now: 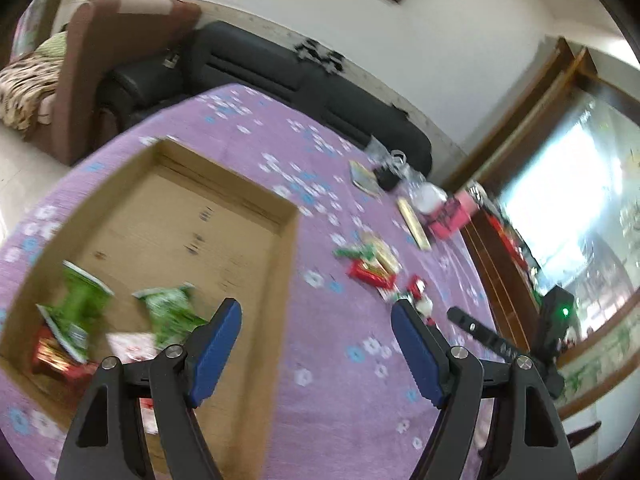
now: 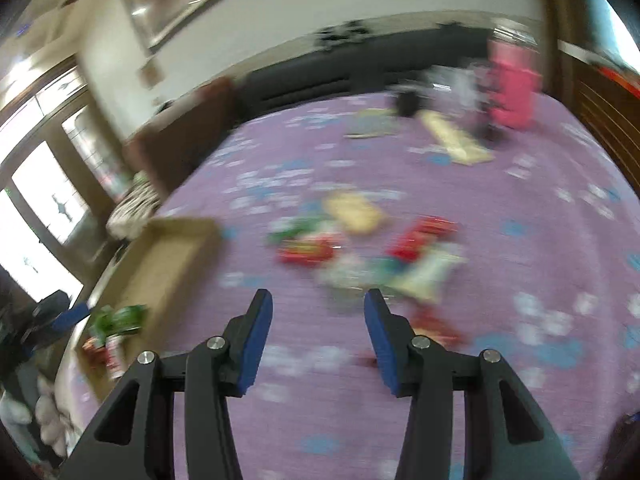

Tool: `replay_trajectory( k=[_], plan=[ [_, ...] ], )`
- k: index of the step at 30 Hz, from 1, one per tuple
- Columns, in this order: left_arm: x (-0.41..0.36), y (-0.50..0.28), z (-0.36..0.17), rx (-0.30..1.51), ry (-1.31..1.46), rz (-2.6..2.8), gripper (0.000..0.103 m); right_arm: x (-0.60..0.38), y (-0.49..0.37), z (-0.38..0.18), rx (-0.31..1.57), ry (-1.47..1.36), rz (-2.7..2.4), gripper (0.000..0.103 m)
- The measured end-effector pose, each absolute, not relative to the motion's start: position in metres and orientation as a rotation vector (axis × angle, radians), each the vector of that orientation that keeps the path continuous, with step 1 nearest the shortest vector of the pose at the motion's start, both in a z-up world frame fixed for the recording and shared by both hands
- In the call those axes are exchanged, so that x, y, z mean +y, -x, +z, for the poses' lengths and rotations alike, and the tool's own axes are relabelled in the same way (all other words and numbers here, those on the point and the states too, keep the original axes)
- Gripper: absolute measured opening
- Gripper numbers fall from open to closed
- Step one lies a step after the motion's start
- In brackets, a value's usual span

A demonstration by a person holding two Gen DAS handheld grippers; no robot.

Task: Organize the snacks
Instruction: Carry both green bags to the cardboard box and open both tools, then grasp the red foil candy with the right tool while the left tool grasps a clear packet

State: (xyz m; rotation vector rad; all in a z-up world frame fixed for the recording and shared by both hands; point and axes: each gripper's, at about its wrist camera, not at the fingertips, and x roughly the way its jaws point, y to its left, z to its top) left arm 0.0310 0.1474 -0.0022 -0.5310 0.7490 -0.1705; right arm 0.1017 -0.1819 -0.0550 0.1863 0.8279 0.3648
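In the left wrist view, the cardboard box (image 1: 192, 236) fills the left and centre of the frame on the purple flowered desk (image 1: 344, 380), and 2 green snack packets (image 1: 84, 308) and (image 1: 168, 312) lie in its lower left corner beside a red packet (image 1: 52, 356) and a white one. The left claw (image 1: 316, 328) is spread wide and holds nothing; its left pad hangs over the box's right wall and its right pad over bare cloth. The loose snacks (image 1: 372, 268) lie to the upper right of that claw, ahead of its right pad, with a yellow flat pack (image 1: 414, 224) further up right among other clutter. In the right wrist view, which is badly blurred, the box (image 2: 168, 264) sits at the left edge with the green packets at lower left, and the right claw (image 2: 318, 308) is also spread and empty. The snack pile (image 2: 360, 248) lies directly ahead of this claw, just above and slightly right of its tips, a red packet (image 2: 306, 250) to the left of centre and another red packet (image 2: 424, 238) to the right. I judge the right claw the nearer one to the pile, needing mainly a forward reach, while the left stands closer to the box. The long axes of the packets cannot be told through the blur.
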Motion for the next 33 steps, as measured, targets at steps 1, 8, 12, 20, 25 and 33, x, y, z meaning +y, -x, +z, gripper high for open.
replay_trajectory(
  k=[1, 8, 12, 20, 25, 33],
  plan=[
    [0.139, -0.033, -0.004, 0.76, 0.522, -0.182, 0.08, -0.197, -0.104, -0.06, 0.839, -0.202, 0.334, 0.047],
    [0.094, -0.049, -0.011, 0.818, 0.468, -0.231, 0.08, -0.23, -0.11, -0.092, 0.917, -0.296, 0.286, 0.047],
    [0.07, -0.056, -0.012, 0.839, 0.434, -0.25, 0.08, -0.219, -0.113, -0.101, 0.931, -0.26, 0.283, 0.055],
    [0.03, -0.086, -0.021, 0.872, 0.384, -0.277, 0.08, -0.198, -0.116, -0.114, 0.932, -0.194, 0.288, 0.057],
    [-0.003, -0.113, -0.03, 0.895, 0.325, -0.305, 0.08, -0.202, -0.115, -0.114, 0.922, -0.186, 0.289, 0.033],
    [-0.078, -0.154, -0.044, 0.877, -0.036, -0.425, 0.08, -0.243, -0.115, -0.109, 0.917, -0.298, 0.238, 0.032]
  ],
)
